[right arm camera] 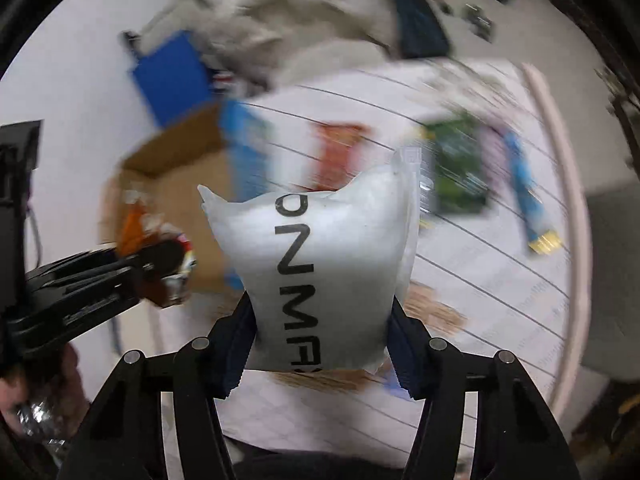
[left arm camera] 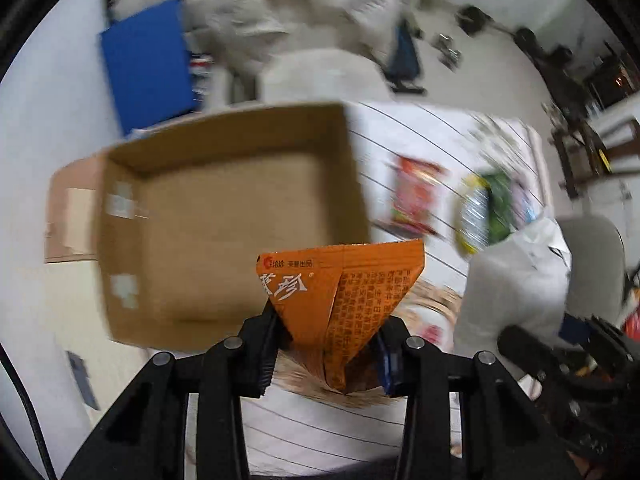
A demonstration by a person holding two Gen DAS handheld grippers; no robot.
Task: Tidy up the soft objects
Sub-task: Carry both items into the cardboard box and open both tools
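Observation:
My left gripper [left arm camera: 326,344] is shut on an orange snack packet [left arm camera: 340,288] with Chinese print and holds it in the air just before the near rim of an open cardboard box [left arm camera: 224,208]. My right gripper [right arm camera: 320,340] is shut on a puffy white bag [right arm camera: 320,264] with black letters, held above the white lined tabletop [right arm camera: 500,300]. The box [right arm camera: 176,168] shows at the left in the right wrist view, with the left gripper and its orange packet [right arm camera: 136,228] beside it. The white bag [left arm camera: 516,284] shows at the right in the left wrist view.
A red packet [left arm camera: 416,192], a green packet [left arm camera: 496,204] and a blue stick packet [right arm camera: 524,192] lie on the table to the right of the box. A blue board [left arm camera: 148,68] and pale cushions [left arm camera: 300,8] lie beyond the table.

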